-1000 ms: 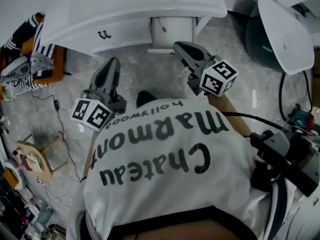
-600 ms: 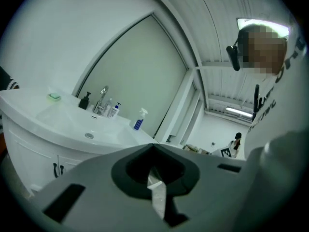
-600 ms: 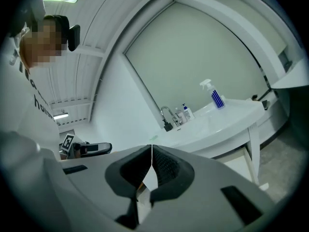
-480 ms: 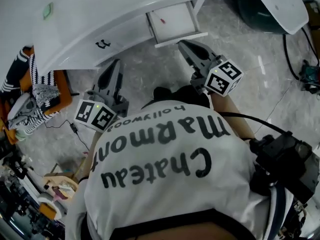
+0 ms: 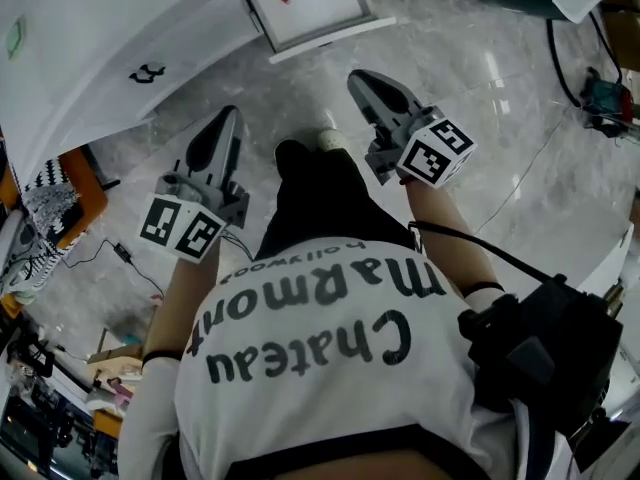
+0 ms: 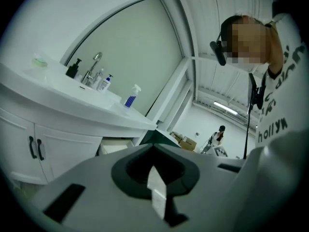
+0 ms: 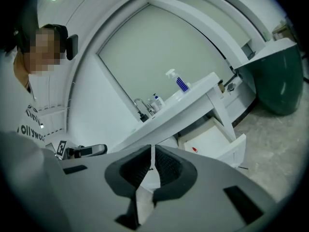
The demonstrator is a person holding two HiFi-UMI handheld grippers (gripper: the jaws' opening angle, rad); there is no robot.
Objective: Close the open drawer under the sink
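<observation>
Cupboard handles (image 5: 148,71) at the left of the head view have slid up and leftward over the last second, along with the whole vanity (image 5: 90,38), which I read as the person (image 5: 320,348) sinking into a crouch before it. Next across, the left gripper (image 5: 231,115) has come down with that crouch. Its jaws meet at the tips with nothing between them, and its own view now looks level at those handles. Further right, the drawer (image 5: 308,4) still stands pulled out of the vanity, untouched, its front facing the floor ahead of both tools. Rightmost, the right gripper (image 5: 359,76) has dropped likewise, jaws closed and empty, near the drawer front but apart from it. Both tools now seem about at drawer height, so a push on the front looks like the next step.
</observation>
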